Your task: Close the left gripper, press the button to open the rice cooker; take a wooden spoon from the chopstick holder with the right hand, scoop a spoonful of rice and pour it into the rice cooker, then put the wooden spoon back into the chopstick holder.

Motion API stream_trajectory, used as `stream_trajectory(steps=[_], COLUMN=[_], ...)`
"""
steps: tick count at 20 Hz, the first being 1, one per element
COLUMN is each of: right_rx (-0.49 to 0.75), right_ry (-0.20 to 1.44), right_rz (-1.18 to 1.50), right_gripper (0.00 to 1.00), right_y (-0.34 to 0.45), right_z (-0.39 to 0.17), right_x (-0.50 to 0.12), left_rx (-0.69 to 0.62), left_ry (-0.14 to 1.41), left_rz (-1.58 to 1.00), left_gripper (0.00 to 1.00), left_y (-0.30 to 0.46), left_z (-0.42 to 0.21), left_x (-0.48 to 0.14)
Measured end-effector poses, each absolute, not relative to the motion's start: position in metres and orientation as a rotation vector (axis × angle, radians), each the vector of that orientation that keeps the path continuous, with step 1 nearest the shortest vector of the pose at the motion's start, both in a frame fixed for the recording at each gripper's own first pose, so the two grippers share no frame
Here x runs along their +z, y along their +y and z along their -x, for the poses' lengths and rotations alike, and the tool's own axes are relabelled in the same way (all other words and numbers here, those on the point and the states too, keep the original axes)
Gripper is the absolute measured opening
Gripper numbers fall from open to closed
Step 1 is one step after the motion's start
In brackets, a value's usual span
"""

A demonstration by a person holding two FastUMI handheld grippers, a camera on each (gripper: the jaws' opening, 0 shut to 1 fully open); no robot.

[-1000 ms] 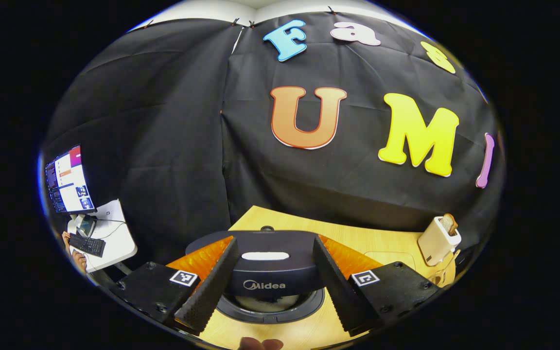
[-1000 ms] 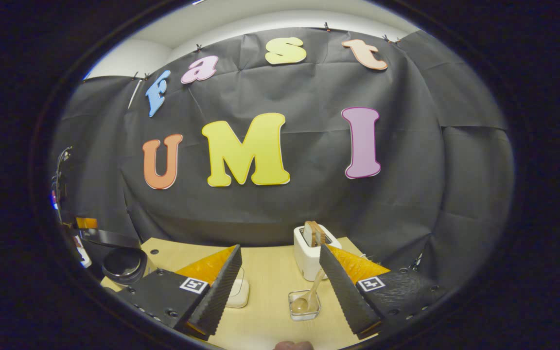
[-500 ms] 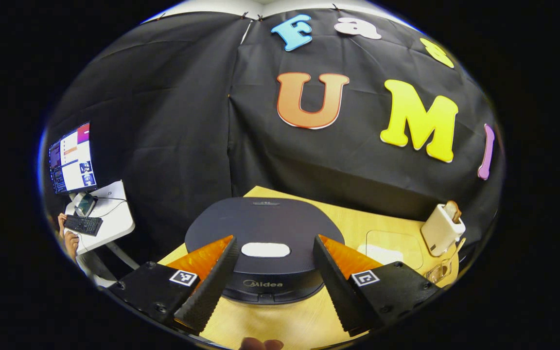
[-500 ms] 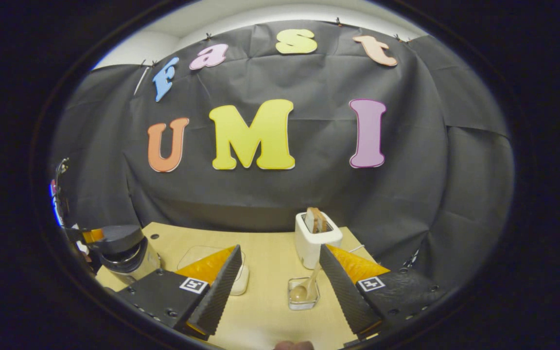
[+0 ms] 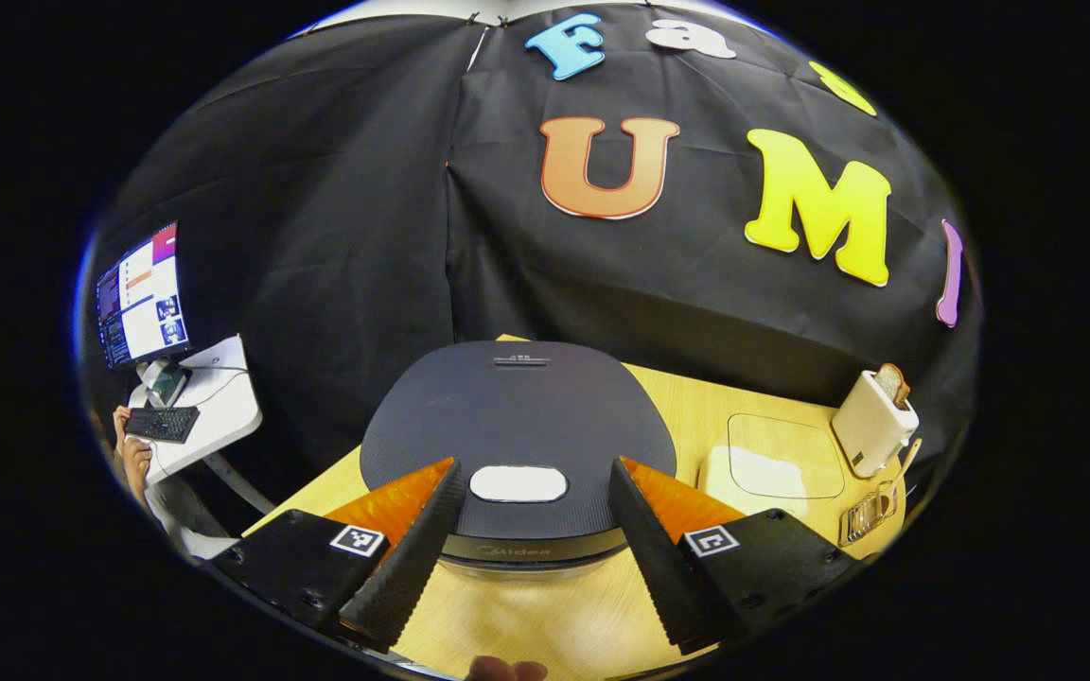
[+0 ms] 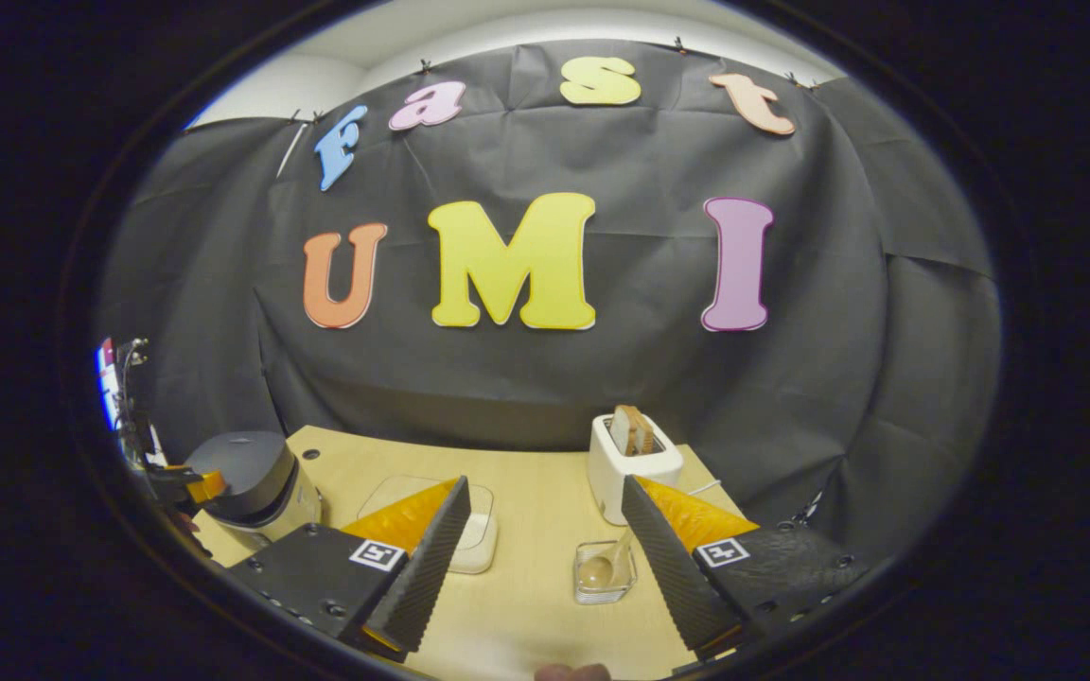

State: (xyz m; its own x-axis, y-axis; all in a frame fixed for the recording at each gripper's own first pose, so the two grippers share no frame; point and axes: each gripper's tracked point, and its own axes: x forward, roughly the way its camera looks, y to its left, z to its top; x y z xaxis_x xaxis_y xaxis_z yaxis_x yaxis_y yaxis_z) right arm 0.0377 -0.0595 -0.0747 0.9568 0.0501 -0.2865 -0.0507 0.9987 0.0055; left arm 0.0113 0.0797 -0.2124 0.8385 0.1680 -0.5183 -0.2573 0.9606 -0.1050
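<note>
One rice cooker (image 5: 517, 426) stands on the wooden worktop (image 5: 696, 426) near its left edge, its dark lid down and its single pale oval button (image 5: 518, 483) facing the left tool (image 5: 524, 549). That tool hangs just above the cooker's front with its two fingers spread wide, one on each side of the button, holding nothing. In the right gripper view the same cooker (image 6: 252, 482) shows at the worktop's left end, with the left tool (image 6: 187, 484) just at its near side. One wooden spoon (image 6: 606, 560) leans in one clear square holder (image 6: 604, 572) toward the right end of the worktop (image 6: 536, 605), its bowl down inside the holder and its handle rising toward the toaster. One white toaster (image 6: 633, 463) with a slice of bread in its slot stands close behind the holder, near the back edge. One pale lidded container (image 6: 474, 534) lies between cooker and holder, partly hidden by the right tool's left finger. The right tool (image 6: 540, 567) is also spread wide and empty, hovering near the front edge with the holder between its fingers farther on. Off the worktop's left edge, the left gripper view shows one monitor (image 5: 140, 307), one keyboard (image 5: 159, 425) on a white side table (image 5: 214, 416), and a person's hand (image 5: 133, 459) by it.
</note>
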Motion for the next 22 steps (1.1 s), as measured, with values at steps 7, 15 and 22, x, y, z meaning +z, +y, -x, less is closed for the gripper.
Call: stream_trajectory(steps=[7,15,22], right_rx=[0.07,0.14,0.184], right_ry=[0.3,0.314,0.304], right_rz=[-0.015,-0.016,0.044], right_gripper=[0.99,0.96,0.93], right_y=[-0.05,-0.019,0.003], right_z=[-0.034,-0.033,-0.028], right_x=[-0.075,-0.081,-0.075], left_rx=[0.257,0.241,0.227], left_ry=[0.535,0.446,0.363], left_rz=[0.103,0.115,0.111], left_gripper=[0.98,0.98,0.98], left_y=[0.078,0.077,0.077], left_z=[-0.011,-0.008,-0.01], left_x=[-0.221,-0.228,-0.227])
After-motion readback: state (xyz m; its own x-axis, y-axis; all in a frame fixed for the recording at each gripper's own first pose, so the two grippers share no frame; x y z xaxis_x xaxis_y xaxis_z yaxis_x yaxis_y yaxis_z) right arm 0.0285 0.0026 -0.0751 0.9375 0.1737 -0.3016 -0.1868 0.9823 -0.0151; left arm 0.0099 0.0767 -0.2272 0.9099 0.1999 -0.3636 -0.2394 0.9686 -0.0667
